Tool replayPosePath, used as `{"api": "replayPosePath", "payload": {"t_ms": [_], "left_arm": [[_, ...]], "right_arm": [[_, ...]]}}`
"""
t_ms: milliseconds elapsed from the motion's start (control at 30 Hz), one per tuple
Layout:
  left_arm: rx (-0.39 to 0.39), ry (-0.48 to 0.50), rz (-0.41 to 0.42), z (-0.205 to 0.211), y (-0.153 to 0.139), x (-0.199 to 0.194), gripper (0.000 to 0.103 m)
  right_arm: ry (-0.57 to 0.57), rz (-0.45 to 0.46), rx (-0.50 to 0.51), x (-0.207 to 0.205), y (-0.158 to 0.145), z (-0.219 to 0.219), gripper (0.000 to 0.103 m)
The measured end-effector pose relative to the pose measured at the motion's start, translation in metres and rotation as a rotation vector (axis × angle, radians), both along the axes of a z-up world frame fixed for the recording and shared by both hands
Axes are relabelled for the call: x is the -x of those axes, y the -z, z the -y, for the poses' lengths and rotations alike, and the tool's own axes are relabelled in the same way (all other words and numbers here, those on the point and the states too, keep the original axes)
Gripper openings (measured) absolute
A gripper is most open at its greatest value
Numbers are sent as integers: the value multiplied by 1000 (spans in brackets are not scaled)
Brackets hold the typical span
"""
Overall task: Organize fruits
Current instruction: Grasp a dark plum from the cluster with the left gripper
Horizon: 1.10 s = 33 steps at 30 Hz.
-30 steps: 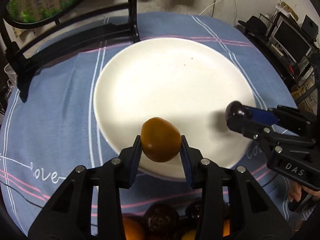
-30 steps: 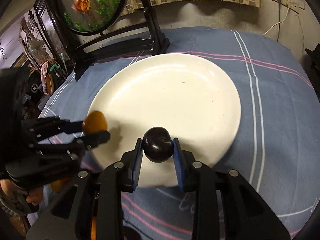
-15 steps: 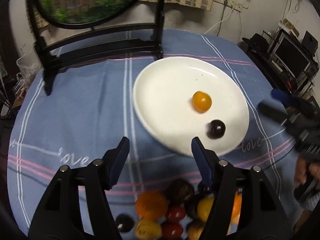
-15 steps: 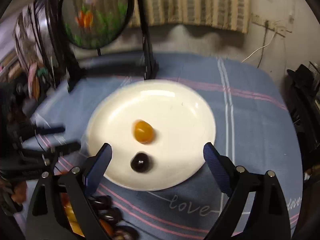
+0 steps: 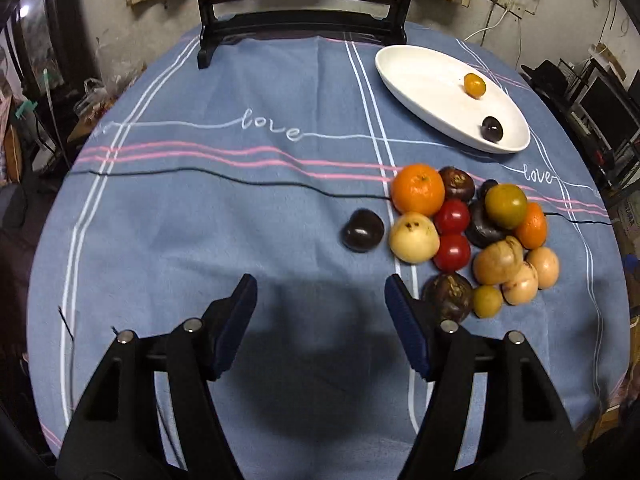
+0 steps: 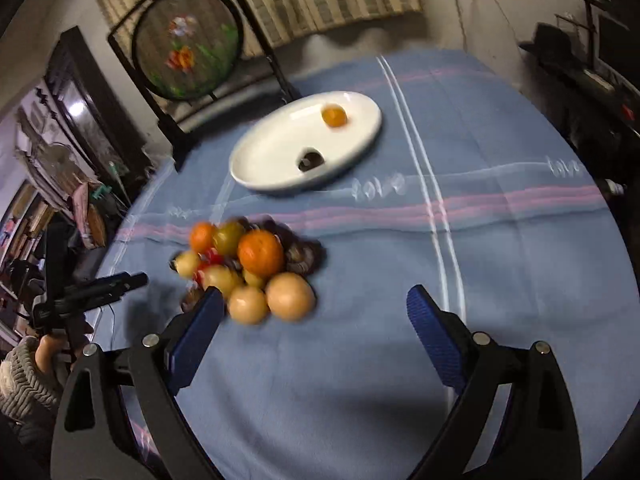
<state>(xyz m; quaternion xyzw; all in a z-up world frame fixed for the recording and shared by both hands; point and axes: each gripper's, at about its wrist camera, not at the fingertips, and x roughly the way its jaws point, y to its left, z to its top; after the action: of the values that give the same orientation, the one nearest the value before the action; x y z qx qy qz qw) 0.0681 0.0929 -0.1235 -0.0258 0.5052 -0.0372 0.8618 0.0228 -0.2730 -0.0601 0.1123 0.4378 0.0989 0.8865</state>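
Observation:
A white plate [image 5: 416, 80] [image 6: 272, 160] holds a small orange-yellow fruit [image 5: 475, 85] [image 6: 334, 116] and a dark round fruit [image 5: 492, 128] [image 6: 310, 159]. A pile of mixed fruit [image 5: 472, 232] [image 6: 248, 268] lies on the blue cloth in front of the plate: oranges, red tomatoes, dark and pale fruits. One dark fruit [image 5: 362, 230] sits apart at the pile's left. My left gripper [image 5: 320, 300] is open and empty, down-left of the pile. My right gripper [image 6: 314, 304] is open wide and empty, with the nearest pale fruits just past its left finger.
A black stand with a round painted screen [image 6: 188, 52] rises at the table's far edge behind the plate. A thin black cable [image 5: 224, 174] crosses the cloth. The left gripper's body [image 6: 92, 292] and a sleeved hand [image 6: 24, 372] show at the right view's left edge.
Both grippers opened and dropped their fruits onto the plate, the orange-yellow one from the left, the dark one from the right. Both then drew back toward me, bringing the fruit pile into view.

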Motion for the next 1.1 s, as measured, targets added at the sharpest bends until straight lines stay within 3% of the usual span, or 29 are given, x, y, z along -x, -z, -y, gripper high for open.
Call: {"api": "replayPosePath", "payload": {"t_ms": [200, 300, 500, 800, 933, 1100], "left_arm": [[-28, 11, 9, 9, 16, -27, 67], [-48, 31, 2, 13, 26, -38, 59], [-14, 101, 20, 21, 28, -45, 56], [52, 137, 23, 15, 37, -60, 52], [103, 153, 9, 13, 39, -60, 41], [97, 170, 8, 18, 39, -55, 33]], "right_arm": [[-19, 46, 60, 19, -18, -8, 93], [4, 60, 77, 21, -24, -1, 93], [51, 23, 81, 19, -18, 7, 93], [-4, -20, 137, 4, -10, -11, 93], [1, -37, 142, 1, -8, -11, 93], [3, -55, 146, -1, -5, -13, 93]]}}
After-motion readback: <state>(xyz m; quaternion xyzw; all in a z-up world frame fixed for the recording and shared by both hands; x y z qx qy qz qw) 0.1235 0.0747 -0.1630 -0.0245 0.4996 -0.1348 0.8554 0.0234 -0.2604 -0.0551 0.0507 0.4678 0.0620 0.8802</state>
